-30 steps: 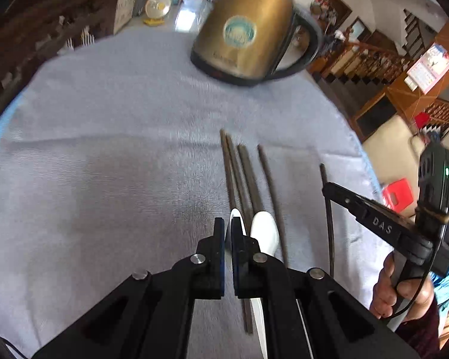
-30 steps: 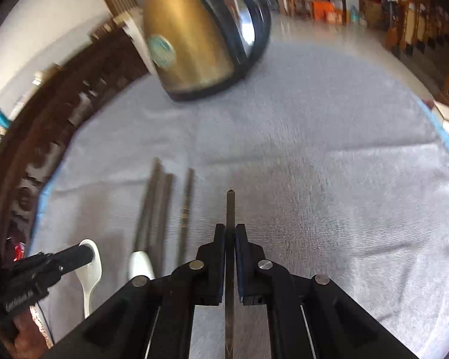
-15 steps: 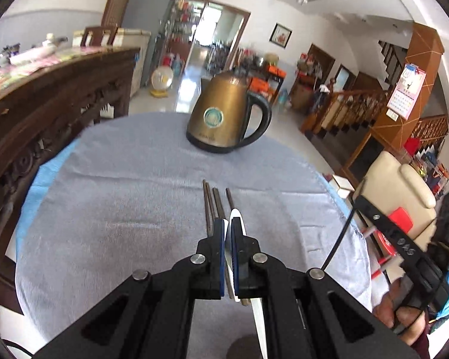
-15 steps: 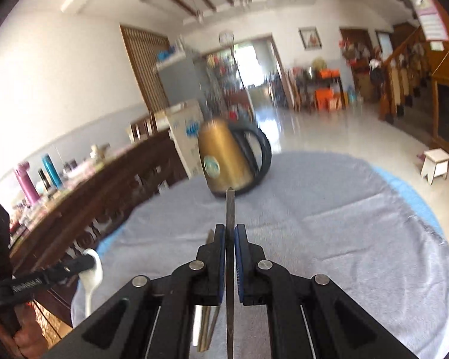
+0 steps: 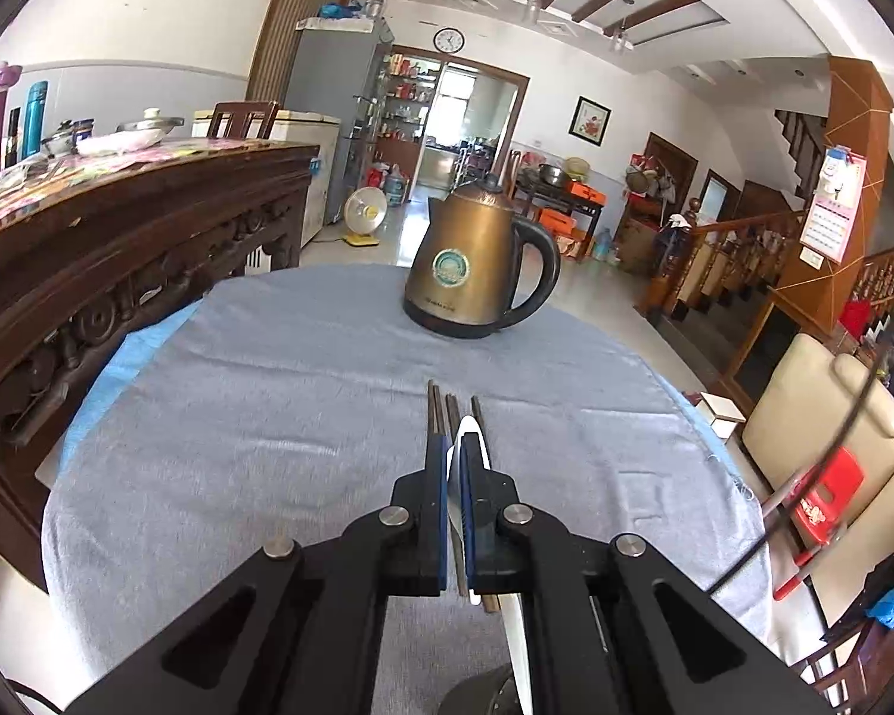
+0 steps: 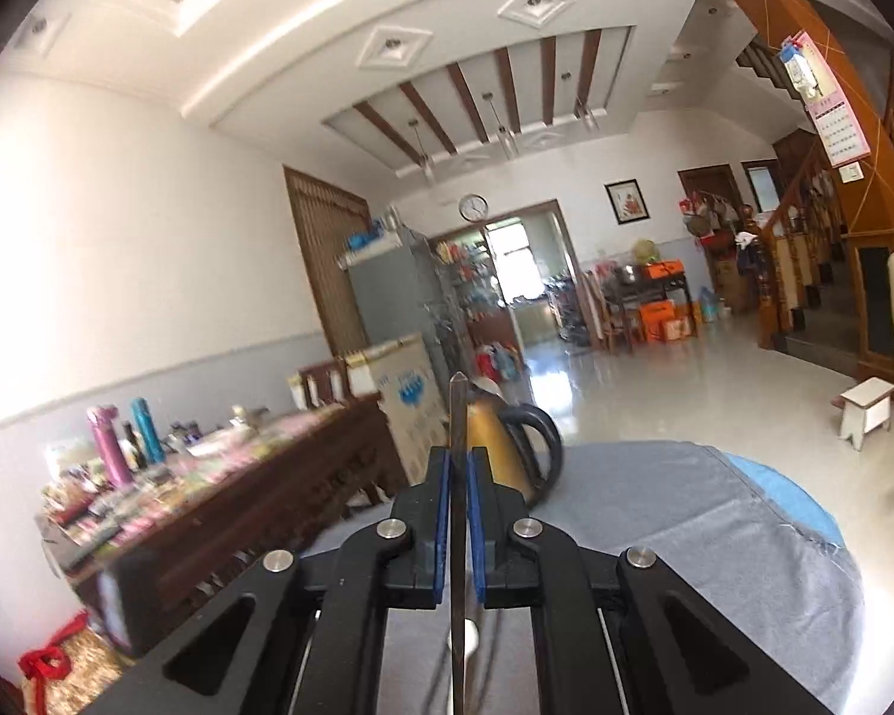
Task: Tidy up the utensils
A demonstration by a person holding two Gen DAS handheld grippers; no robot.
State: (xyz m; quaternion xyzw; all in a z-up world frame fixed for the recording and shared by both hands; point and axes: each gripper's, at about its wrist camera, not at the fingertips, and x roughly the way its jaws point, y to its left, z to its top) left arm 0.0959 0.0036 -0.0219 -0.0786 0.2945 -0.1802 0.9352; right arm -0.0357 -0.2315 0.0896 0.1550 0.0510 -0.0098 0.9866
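Jaws clamped on both sides: left gripper (image 5: pixel 458 512) pinches the white spoon (image 5: pixel 466 438), right gripper (image 6: pixel 459 527) a dark chopstick (image 6: pixel 457 447), both now lifted off the surface (image 5: pixel 268 417); remaining chopsticks (image 5: pixel 438 411) lie at centre frame.

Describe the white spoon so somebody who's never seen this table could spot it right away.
Start at the brass-coloured electric kettle standing at the far side of the grey tablecloth. Come straight toward the camera to the dark chopsticks lying side by side on the cloth. The white spoon is clamped edge-on in the left tool above them, the only white, broad utensil among thin dark sticks.
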